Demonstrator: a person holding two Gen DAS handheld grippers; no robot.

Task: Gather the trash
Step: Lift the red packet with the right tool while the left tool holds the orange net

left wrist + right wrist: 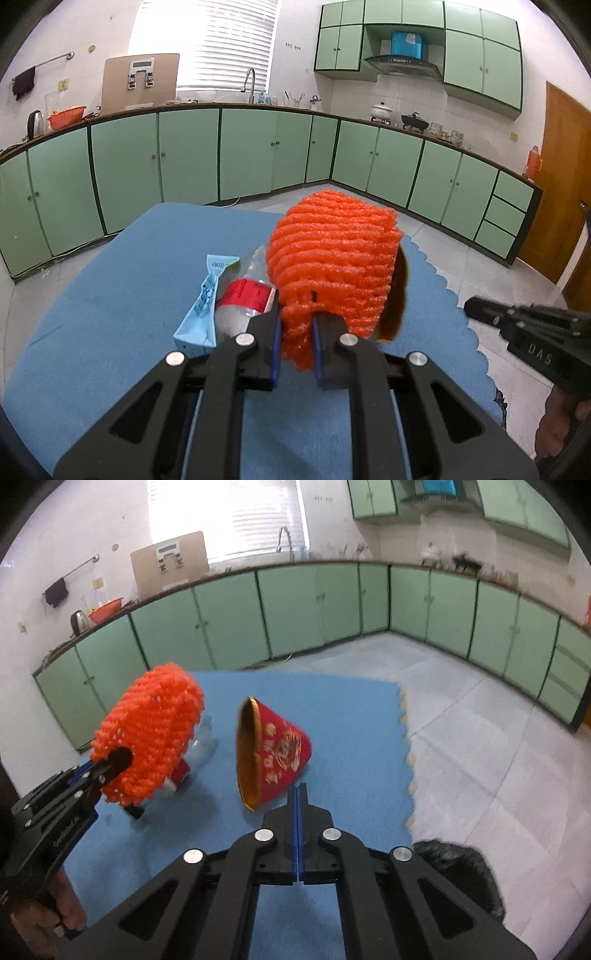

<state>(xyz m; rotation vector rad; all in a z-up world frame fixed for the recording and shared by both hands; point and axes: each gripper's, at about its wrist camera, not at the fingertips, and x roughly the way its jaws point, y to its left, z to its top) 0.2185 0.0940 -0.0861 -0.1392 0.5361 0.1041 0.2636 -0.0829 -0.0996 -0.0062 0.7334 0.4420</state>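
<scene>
Left tongs (297, 325) gripping orange foam net (332, 258), right tongs (300, 794) closed empty beside red cup (277, 753)

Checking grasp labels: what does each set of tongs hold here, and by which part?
Left tongs: orange foam net, pinched at its bunched lower end. Right tongs: shut with nothing between them; the red paper cup just ahead looks ungripped.

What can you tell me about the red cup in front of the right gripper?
The red cup looks like a paper cup, red outside with a gold floral print and a gold-coloured inside and rim. It sits tipped, mouth facing left in the right wrist view, narrow base pointing right, over the blue mat. The right gripper is shut just below its lower wall; whether the fingertips pinch the cup I cannot tell. From the left wrist view only its dark inner edge shows behind the orange foam net.
</scene>
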